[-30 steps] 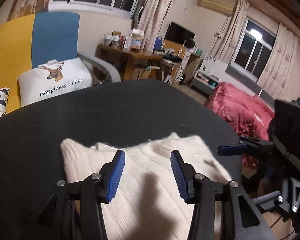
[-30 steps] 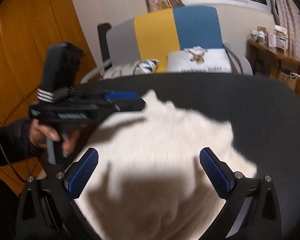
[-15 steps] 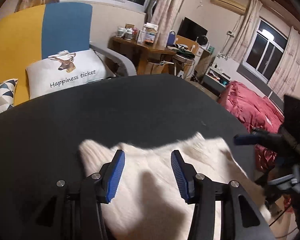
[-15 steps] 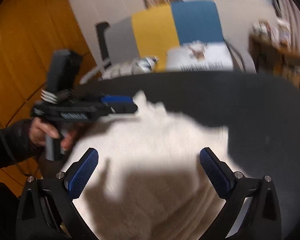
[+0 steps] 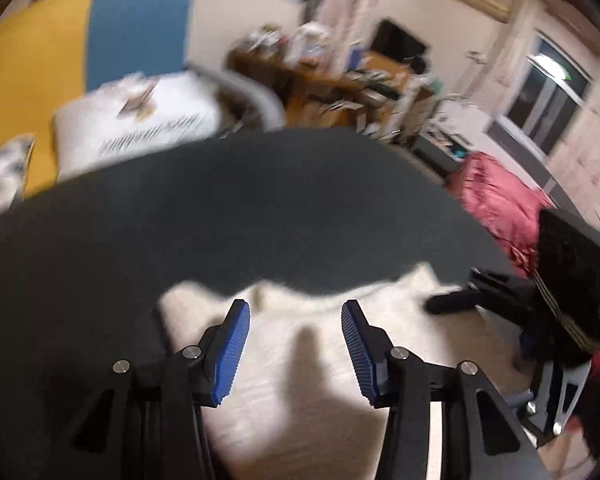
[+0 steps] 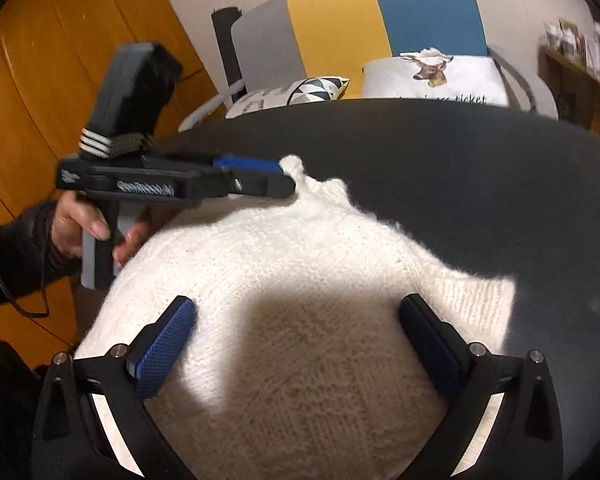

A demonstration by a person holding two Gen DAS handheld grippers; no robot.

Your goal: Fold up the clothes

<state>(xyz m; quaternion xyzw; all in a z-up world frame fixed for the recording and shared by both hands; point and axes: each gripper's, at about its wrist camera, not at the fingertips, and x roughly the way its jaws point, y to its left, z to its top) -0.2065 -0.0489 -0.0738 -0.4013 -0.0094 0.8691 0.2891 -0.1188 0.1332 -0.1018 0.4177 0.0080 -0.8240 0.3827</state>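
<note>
Dark counter point(image 6: 480, 168) fills the middle of both views, its far edge curving across the upper half of the frame. Behind it — a chair point(image 6: 380, 24) with grey, yellow and blue back panels, and a white cushion point(image 6: 432, 76) printed with a deer.

White knitted sweater point(image 6: 300, 300) lies on the counter, bunched, covering the lower centre of the right wrist view and the lower middle of the left wrist view point(image 5: 300, 360). Its far edge rises to a small peak at upper centre of the right wrist view.

Left gripper point(image 6: 288, 178) sits at left of centre in the right wrist view, held by a hand point(image 6: 80, 228) in a dark sleeve. Its fingers reach the peak of the sweater's edge; whether they are clenched on the knit, I cannot tell from this side. In its own (blurred) view the blue pads point(image 5: 234, 352) stand apart over the sweater, nothing between them.

Right gripper point(image 6: 300, 344) hangs over the sweater at bottom centre, fingers released and spread wide, shadow on the knit beneath.
</note>
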